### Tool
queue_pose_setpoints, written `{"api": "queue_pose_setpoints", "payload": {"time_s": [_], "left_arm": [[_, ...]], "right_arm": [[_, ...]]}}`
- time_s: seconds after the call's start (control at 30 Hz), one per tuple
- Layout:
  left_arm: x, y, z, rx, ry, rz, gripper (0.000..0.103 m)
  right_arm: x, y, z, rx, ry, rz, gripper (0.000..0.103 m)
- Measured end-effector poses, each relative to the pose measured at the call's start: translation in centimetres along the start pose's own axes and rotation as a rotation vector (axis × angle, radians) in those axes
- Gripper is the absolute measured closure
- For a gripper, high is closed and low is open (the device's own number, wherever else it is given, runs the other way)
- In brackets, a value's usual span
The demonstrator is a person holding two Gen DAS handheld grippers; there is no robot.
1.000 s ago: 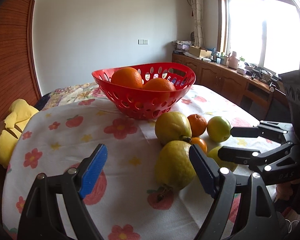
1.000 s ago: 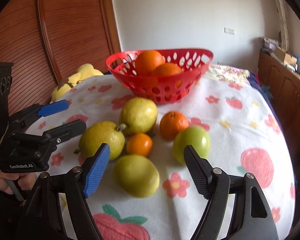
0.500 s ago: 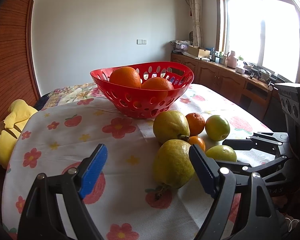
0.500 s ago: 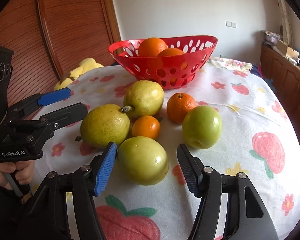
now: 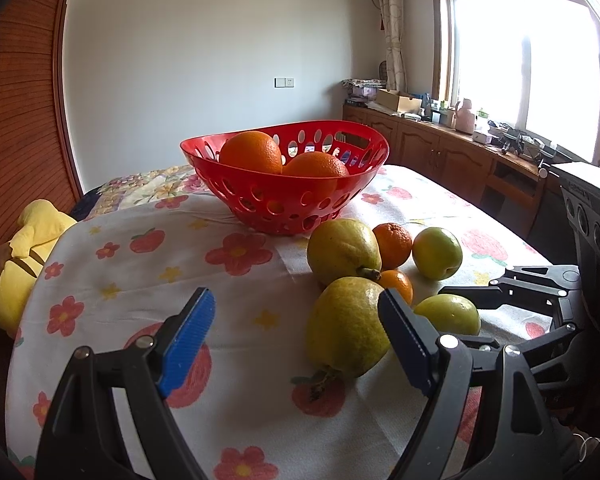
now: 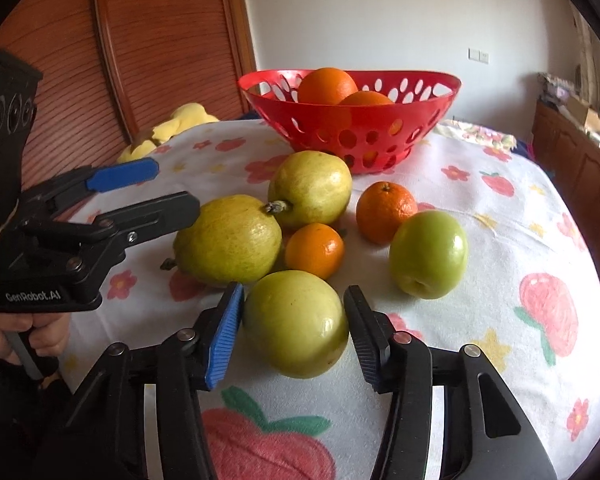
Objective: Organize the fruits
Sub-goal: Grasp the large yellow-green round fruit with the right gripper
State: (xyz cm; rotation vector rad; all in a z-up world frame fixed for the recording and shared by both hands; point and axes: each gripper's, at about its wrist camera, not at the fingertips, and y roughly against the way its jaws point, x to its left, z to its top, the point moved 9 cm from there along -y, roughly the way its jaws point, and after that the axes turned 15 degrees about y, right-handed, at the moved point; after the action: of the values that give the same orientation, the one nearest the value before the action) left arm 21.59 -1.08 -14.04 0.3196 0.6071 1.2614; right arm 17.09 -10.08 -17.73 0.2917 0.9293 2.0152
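Observation:
My right gripper [image 6: 294,320] is closing its jaws on a green apple [image 6: 296,324] at the near edge of the fruit cluster, with both pads against the apple's sides. The same apple [image 5: 448,314] shows in the left wrist view between the right gripper's black fingers. My left gripper [image 5: 296,320] hangs open over the tablecloth, its right pad just in front of the near pear [image 5: 348,328], holding nothing. A red basket [image 6: 440,96] behind the cluster holds two oranges [image 6: 328,84].
On the flowered tablecloth [image 6: 500,208] lie a second pear [image 6: 312,188], two mandarins [image 6: 314,250] and another green apple [image 6: 428,252], packed close together. A yellow plush toy [image 5: 16,256] sits at the table's left edge. Wooden cabinets [image 5: 440,152] line the right wall.
The right gripper moved down and forward around the near green apple, and its jaws narrowed until the pads met the fruit. The left gripper stayed where it was.

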Motion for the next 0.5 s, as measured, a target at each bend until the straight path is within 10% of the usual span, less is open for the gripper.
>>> {"api": "queue_pose_setpoints", "payload": {"time_s": [0.5], "left_arm": [[0.1,-0.3,-0.1,0.01,0.003,0.009,0.019]], "right_arm": [[-3.0,1.7,-0.5,-0.014,-0.034,-0.117,0.051]]}}
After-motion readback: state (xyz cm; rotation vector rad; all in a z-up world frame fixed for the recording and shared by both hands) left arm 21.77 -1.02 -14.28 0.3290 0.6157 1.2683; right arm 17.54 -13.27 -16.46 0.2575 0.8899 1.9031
